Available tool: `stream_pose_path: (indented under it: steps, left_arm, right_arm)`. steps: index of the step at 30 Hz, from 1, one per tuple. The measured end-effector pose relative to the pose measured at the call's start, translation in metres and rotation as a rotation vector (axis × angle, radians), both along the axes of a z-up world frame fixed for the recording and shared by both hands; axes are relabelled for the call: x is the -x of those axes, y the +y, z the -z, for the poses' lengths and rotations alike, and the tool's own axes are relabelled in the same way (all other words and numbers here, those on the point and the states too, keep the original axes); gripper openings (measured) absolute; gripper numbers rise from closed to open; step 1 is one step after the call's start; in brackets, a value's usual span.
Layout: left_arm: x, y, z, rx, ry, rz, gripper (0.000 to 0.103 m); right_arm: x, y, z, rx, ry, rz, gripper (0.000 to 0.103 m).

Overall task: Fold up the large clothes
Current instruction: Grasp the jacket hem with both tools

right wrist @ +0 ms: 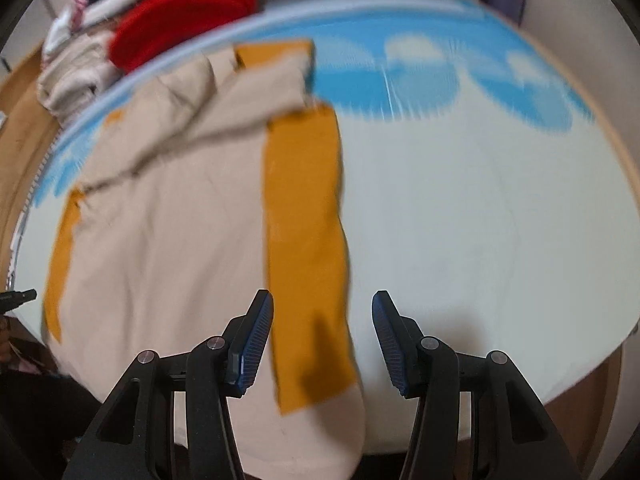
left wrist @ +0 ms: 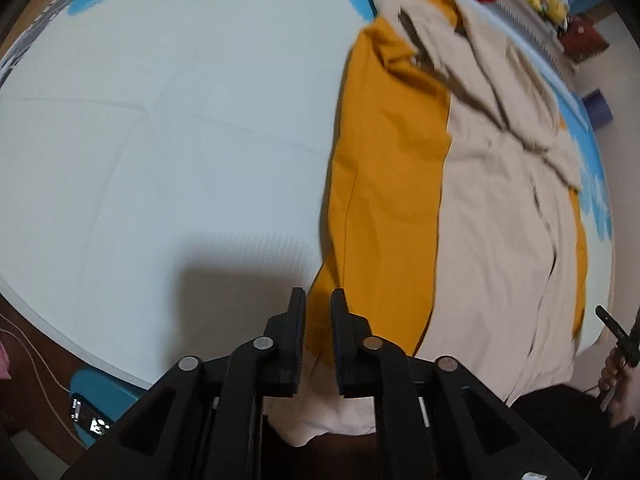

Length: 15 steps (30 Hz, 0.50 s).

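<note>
bed: pale sheet (left wrist: 160, 140) | beige-and-mustard cloth garment (right wrist: 168, 240): soft, limp; take near-edge hem corners | left gripper (left wrist: 318, 336) fingers narrow, empty | right gripper (right wrist: 322, 344) wide, empty

Beige garment (left wrist: 492, 216) with mustard panels lies spread flat, sleeves folded inward.

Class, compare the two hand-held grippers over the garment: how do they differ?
The left hand-held gripper has its jaws nearly together; the right hand-held gripper has them wide apart. The left one's pads look black, the right one's blue and ribbed. Both point down at the beige-and-mustard garment on the bed, gripping nothing.
</note>
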<state>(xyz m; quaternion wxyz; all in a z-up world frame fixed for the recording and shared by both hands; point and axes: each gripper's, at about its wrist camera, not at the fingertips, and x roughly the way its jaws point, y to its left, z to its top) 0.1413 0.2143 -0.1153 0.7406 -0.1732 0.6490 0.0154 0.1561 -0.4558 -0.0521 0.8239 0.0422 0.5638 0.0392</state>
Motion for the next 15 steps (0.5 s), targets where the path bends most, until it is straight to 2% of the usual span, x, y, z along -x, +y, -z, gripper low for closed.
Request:
stream_pose_path:
  steps: [2, 3, 7, 15]
  left_arm:
    - [0.001, -0.001, 0.006, 0.005, 0.026, -0.002, 0.031]
    - [0.0, -0.001, 0.008, 0.011, 0.034, -0.006, 0.032]
    - [-0.002, -0.004, 0.016, 0.036, 0.062, -0.015, 0.033]
    - [-0.005, -0.014, 0.03, -0.009, 0.114, 0.023, 0.033]
  right_arm:
    - [0.003, -0.006, 0.022, 0.009, 0.087, -0.007, 0.053]
    - [0.003, -0.008, 0.028, 0.008, 0.107, -0.007, 0.053]
    - [0.005, -0.017, 0.05, -0.062, 0.212, 0.015, 0.053]
    - [0.009, -0.015, 0.073, -0.053, 0.302, -0.014, 0.053]
